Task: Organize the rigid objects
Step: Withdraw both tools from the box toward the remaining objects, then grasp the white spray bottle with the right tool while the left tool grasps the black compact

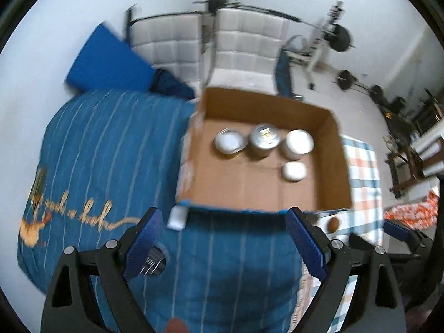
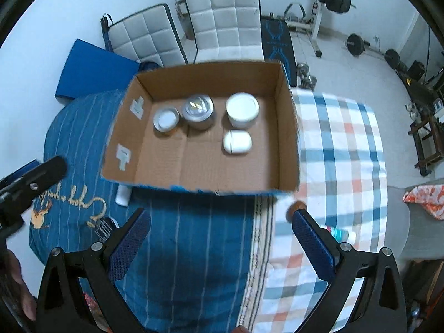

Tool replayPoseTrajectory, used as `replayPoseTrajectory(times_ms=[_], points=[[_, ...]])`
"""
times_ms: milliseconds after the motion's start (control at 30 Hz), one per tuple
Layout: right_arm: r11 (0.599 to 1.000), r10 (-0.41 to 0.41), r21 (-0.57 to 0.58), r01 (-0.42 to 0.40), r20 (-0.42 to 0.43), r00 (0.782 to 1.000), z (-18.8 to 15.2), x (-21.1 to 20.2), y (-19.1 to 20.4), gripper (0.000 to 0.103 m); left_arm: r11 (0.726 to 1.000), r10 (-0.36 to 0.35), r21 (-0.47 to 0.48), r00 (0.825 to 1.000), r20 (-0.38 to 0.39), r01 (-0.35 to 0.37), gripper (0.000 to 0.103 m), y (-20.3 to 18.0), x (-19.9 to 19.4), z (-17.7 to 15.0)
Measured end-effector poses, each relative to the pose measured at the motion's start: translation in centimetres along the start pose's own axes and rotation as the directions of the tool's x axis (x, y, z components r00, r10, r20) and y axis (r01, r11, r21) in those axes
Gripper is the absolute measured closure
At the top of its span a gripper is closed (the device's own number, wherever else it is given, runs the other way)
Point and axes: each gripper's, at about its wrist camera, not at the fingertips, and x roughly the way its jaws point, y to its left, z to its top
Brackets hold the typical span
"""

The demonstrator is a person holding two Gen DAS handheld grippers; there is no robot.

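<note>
From the left wrist camera I look steeply down on a bed with a blue striped blanket (image 1: 116, 149). My left tongs (image 1: 222, 238) are spread wide, nothing between them, hanging over the blanket just short of the cardboard box (image 1: 330, 152). The box sits open on the bed. Inside it, along the far side, stand a low tin (image 1: 229, 142), a taller metal can (image 1: 264, 138) and a white-lidded jar (image 1: 299, 142) in a row, with a smaller white jar (image 1: 294, 171) just in front of the last one. A white bottle (image 1: 177, 218) lies on the blanket against the near left corner of the box. A small brown round thing (image 1: 333, 224) rests by the near right corner, on the checked sheet (image 1: 363, 172). This view is blurred.

From the right wrist camera my right tongs (image 2: 222, 236) are also spread and empty, above the seam where the blanket (image 2: 194, 236) meets the checked sheet (image 2: 341, 138). The box (image 2: 285, 127) lies ahead, with the tin (image 2: 166, 118), can (image 2: 197, 107), white-lidded jar (image 2: 242, 108) and small white jar (image 2: 237, 142) in it. The white bottle (image 2: 123, 194) lies outside its near left corner, the brown thing (image 2: 294, 208) just beside my right finger's tip. Part of the left tongs (image 2: 30, 183) shows at the left edge. Two white padded chairs (image 2: 224, 19) stand beyond the bed.
</note>
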Motion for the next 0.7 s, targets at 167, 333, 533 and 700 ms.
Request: replayPoseTrajectory(times_ms=[167,333,533,700], points=[[0.997,-0.053,0.043,0.058,-0.091,0.994,-2.7,3.0,-4.3,0.000,0.988,0.103,-0.107,0.991,-0.083,-0.112,0.012,5.6,2.8,-3.6],[0.986,-0.127,0.079,0.145,-0.203,0.971,-5.3,6.9,-9.2,0.000,0.959,0.123,-0.225,0.966,-0.228,-0.175,0.012,11.2,7.6,-6.8],[0.972,-0.226,-0.006,0.235,-0.302,0.926,-7.1,11.4,-11.9,0.000,0.942,0.151,-0.228,0.919,-0.365,-0.246,0.012,13.1,13.0,-9.7],[0.930,-0.366,-0.152,0.334,-0.305,0.880,-7.7,13.8,-12.5,0.000,0.935,0.179,-0.189,0.860,-0.478,-0.300,0.012,13.1,17.6,-11.3]])
